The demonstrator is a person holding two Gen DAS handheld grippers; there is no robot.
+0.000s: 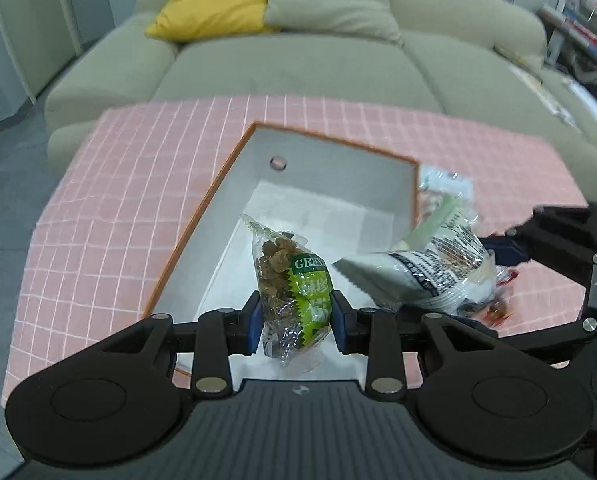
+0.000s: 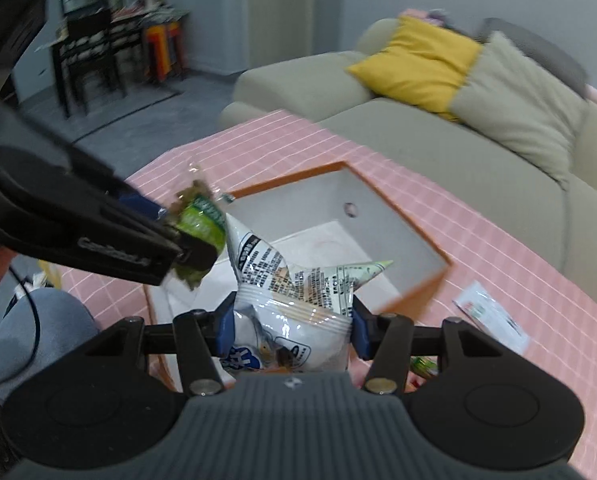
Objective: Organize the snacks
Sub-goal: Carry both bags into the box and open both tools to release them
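My left gripper (image 1: 291, 318) pinches a green pack (image 1: 294, 292) of brown bites by its middle; my right gripper (image 2: 291, 330) clamps a white pack (image 2: 294, 300) across its belly. Both hang over the box (image 1: 226, 176), whose open floor lies toward twelve o'clock. These feel light, crinkly and slick to me, soft enough to crush, so I judge a mild squeeze at the midsection best, never the sealed edges. Another packet (image 2: 492, 316) lies on the pink cloth (image 1: 110, 184) at three o'clock of the box.
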